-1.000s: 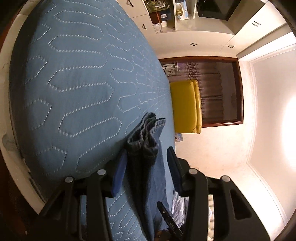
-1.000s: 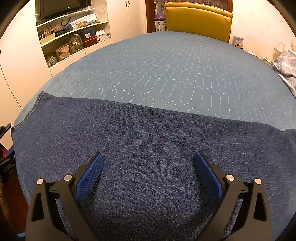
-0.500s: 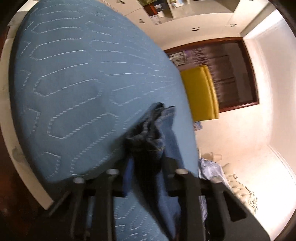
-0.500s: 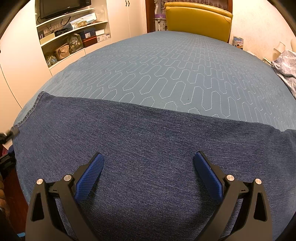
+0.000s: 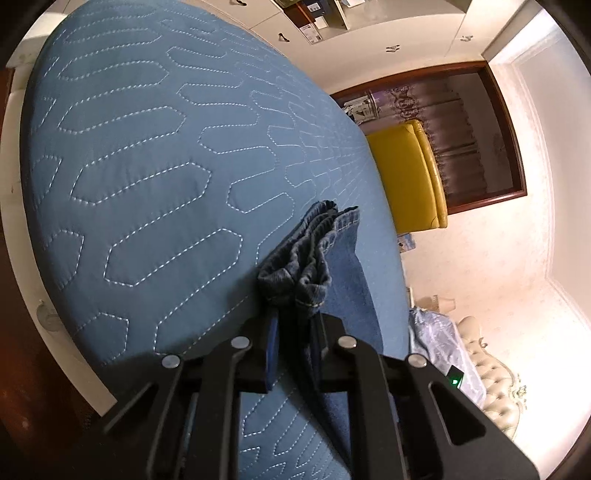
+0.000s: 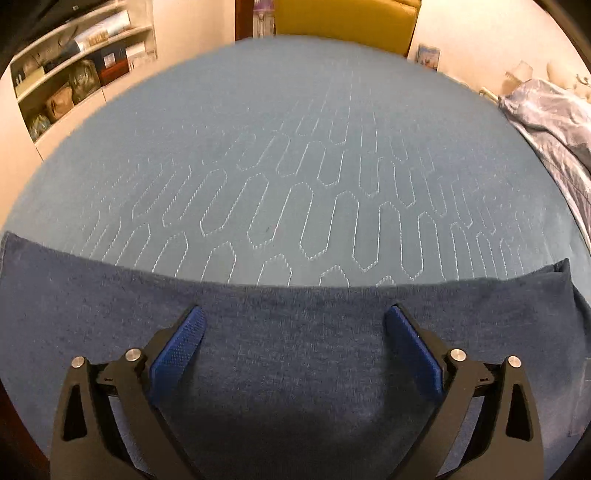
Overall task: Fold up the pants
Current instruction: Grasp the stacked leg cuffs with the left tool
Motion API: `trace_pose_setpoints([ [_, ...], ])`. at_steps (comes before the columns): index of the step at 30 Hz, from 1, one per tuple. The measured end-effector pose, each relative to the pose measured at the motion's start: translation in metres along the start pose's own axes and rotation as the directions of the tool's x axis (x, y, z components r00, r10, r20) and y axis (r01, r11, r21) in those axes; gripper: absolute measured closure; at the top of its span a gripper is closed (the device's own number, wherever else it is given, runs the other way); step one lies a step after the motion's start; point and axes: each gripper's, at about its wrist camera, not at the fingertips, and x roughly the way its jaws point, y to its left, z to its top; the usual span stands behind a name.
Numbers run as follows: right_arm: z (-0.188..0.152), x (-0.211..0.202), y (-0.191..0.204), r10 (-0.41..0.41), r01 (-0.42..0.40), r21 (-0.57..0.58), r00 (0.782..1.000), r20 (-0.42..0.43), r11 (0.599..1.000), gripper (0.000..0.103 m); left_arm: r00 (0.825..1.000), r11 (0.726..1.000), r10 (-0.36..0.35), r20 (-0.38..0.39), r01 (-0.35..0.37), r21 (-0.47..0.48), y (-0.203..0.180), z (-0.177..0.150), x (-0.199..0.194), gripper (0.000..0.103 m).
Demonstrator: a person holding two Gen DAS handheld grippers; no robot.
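Dark blue denim pants (image 6: 295, 354) lie flat across the near part of a blue quilted bed (image 6: 295, 166). In the left wrist view my left gripper (image 5: 293, 334) is shut on the bunched hem end of the pants (image 5: 306, 266), held a little above the quilt (image 5: 147, 166). My right gripper (image 6: 293, 328) is open, its blue pads spread wide just over the flat denim, holding nothing.
A yellow chair (image 6: 343, 22) stands past the far edge of the bed. Shelves with bags and boxes (image 6: 70, 81) are at the left. A crumpled pale blue blanket (image 6: 546, 118) lies at the right edge, with a cream tufted headboard (image 5: 491, 373) behind it.
My left gripper closed on the bunched hem and lifted it slightly. My right gripper moved along the pants; the view now blurs and shows the pants' right end.
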Motion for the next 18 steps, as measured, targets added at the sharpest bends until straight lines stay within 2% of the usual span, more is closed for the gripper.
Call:
trace_pose_setpoints([
  [3, 0.003, 0.001, -0.003, 0.033, -0.033, 0.012, 0.999, -0.005, 0.999, 0.005, 1.0, 0.999, 0.023, 0.005, -0.023, 0.023, -0.009, 0.002, -0.003, 0.09],
  [6, 0.004, -0.013, -0.028, 0.149, -0.146, 0.09, 0.989, -0.02, 0.985, 0.005, 0.996, 0.989, 0.077, 0.037, -0.081, 0.127, -0.038, -0.002, -0.014, 0.091],
  [7, 0.002, -0.018, -0.043, 0.252, -0.243, 0.16, 0.967, -0.033, 0.957, 0.005, 0.994, 0.978, 0.102, 0.051, -0.109, 0.175, -0.053, -0.005, -0.018, 0.091],
  [8, 0.0, -0.018, -0.052, 0.312, -0.297, 0.197, 0.949, -0.05, 0.934, 0.005, 0.99, 0.962, 0.127, 0.069, -0.14, 0.235, -0.071, -0.008, -0.022, 0.092],
  [9, -0.002, -0.017, -0.06, 0.387, -0.361, 0.236, 0.919, -0.074, 0.902, 0.005, 0.982, 0.931, 0.16, 0.096, -0.183, 0.315, -0.097, -0.014, -0.026, 0.092],
  [11, -0.004, -0.019, -0.078, 0.531, -0.482, 0.306, 0.841, -0.1, 0.821, 0.005, 0.967, 0.86, 0.211, 0.145, -0.254, 0.442, -0.139, -0.028, -0.031, 0.092],
  [12, -0.004, -0.022, -0.084, 0.596, -0.536, 0.336, 0.796, -0.104, 0.775, 0.005, 0.955, 0.801, 0.234, 0.182, -0.295, 0.521, -0.168, -0.041, -0.034, 0.092],
  [13, -0.005, -0.026, -0.094, 0.687, -0.609, 0.385, 0.721, -0.096, 0.693, 0.005, 0.947, 0.746, 0.238, 0.214, -0.319, 0.585, -0.193, -0.055, -0.036, 0.092],
  [14, -0.006, -0.029, -0.102, 0.737, -0.647, 0.42, 0.671, -0.082, 0.636, 0.005, 0.942, 0.692, 0.234, 0.241, -0.336, 0.64, -0.217, -0.069, -0.038, 0.092],
  [15, -0.007, -0.035, -0.118, 0.787, -0.683, 0.468, 0.615, -0.046, 0.561, 0.005, 0.934, 0.612, 0.227, 0.275, -0.357, 0.706, -0.248, -0.093, -0.038, 0.092],
  [16, -0.008, -0.041, -0.129, 0.805, -0.696, 0.488, 0.593, -0.023, 0.527, 0.005, 0.93, 0.539, 0.218, 0.296, -0.368, 0.758, -0.273, -0.115, -0.037, 0.092],
  [17, -0.011, -0.049, -0.142, 0.813, -0.703, 0.503, 0.582, 0.001, 0.502, 0.005, 0.927, 0.455, 0.205, 0.314, -0.375, 0.808, -0.297, -0.143, -0.033, 0.092],
  [18, -0.012, -0.055, -0.158, 0.816, -0.709, 0.512, 0.578, 0.026, 0.486, 0.005, 0.925, 0.39, 0.194, 0.327, -0.378, 0.84, -0.314, -0.166, -0.029, 0.092],
])
